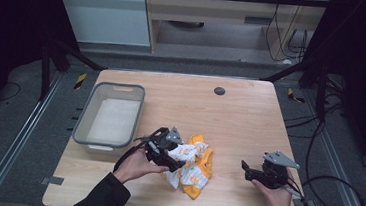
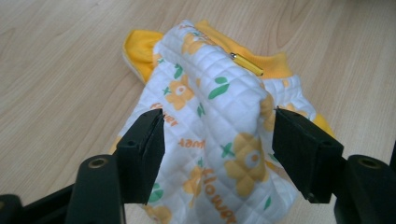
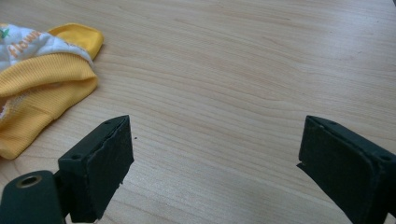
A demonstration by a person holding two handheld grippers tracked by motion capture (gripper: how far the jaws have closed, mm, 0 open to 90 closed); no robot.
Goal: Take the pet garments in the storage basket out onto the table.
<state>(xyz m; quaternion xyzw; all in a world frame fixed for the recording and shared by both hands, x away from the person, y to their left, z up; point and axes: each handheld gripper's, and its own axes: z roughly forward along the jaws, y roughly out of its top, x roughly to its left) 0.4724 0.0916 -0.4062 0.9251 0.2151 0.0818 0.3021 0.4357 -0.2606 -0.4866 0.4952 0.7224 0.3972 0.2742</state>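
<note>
Left gripper spread around a raised fold of quilted garment, pads not pressing; right gripper spread, resting aside on desk, likely awaiting its turn

The crumpled quilted white-and-yellow flower-print garment lies on the wooden table between the left gripper's jaws, with the grey plastic bin beyond-left and the right gripper well apart rightward.

white quilted garment with yellow flowers, grey bin
</note>
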